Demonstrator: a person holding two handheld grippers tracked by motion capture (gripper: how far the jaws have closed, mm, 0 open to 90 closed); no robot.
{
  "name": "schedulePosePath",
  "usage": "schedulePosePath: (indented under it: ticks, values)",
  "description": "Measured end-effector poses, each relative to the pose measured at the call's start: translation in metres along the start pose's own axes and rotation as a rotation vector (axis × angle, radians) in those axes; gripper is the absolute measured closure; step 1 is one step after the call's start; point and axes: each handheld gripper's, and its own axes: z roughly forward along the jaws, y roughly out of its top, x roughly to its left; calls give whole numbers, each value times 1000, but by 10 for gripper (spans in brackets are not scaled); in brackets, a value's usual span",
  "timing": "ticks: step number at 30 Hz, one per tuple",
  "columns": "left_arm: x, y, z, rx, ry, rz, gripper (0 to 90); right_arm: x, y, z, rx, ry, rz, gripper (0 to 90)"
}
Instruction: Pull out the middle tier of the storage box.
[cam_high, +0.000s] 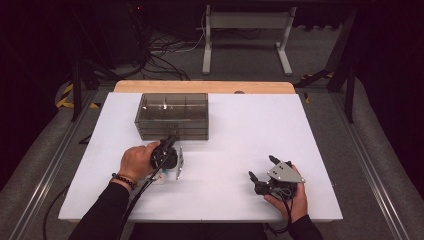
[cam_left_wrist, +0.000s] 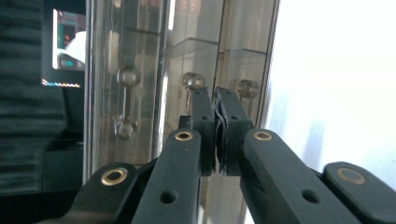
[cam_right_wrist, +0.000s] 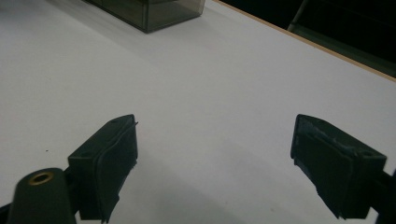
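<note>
High view: a clear, smoke-tinted drawer box (cam_high: 172, 116) stands on the white table (cam_high: 240, 130) toward its far left part, and the left gripper (cam_high: 170, 143) is up against the box's near front face, at the lower drawer. The left hand (cam_high: 136, 161) holds it turned on its side, jaws pointing away from the person into the box front. In the left gripper view the two black jaws are pressed together, pads meeting, right at the clear front of the box (cam_left_wrist: 187, 70), between two small round knobs (cam_left_wrist: 193, 80); a handle bar runs from the knob at the jaw tips, but whether the pads pinch any part of it I cannot tell. The right gripper (cam_high: 261, 167) rests low over the near right part of the table, well apart from the box, held by the right hand (cam_high: 295, 197). In the right gripper view its jaws stand wide apart with only bare table between them, the box corner (cam_right_wrist: 154, 14) far off at the top
</note>
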Motion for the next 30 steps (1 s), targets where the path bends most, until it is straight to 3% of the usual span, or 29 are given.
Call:
schedulePosePath:
  ticks: [4, 6, 7, 8, 15, 17, 20, 30]
  values:
    - [-2, 1, 1, 7, -9, 16, 806, 0, 0, 0, 3, 0, -1, 154]
    - [-3, 3, 0, -9, 7, 0, 769, 1, 0, 0, 5, 4, -7, 154]
    - [-3, 4, -1, -19, 21, -1, 769, 1, 0, 0, 5, 4, -7, 154]
    - [-3, 6, 0, -15, 69, -3, 685, 1, 0, 0, 5, 3, -10, 154]
    - [-4, 3, 7, 13, 85, 32, 701, 1, 0, 0, 5, 11, -14, 154]
    - [-5, 4, 8, 19, 120, 49, 765, 1, 0, 1, 11, 13, -18, 154]
    - [-6, 4, 8, 30, 131, 65, 791, 2, 0, 1, 12, 11, -25, 154]
    - [-7, 7, 5, 49, 136, 60, 810, 2, 0, 1, 13, 9, -26, 152]
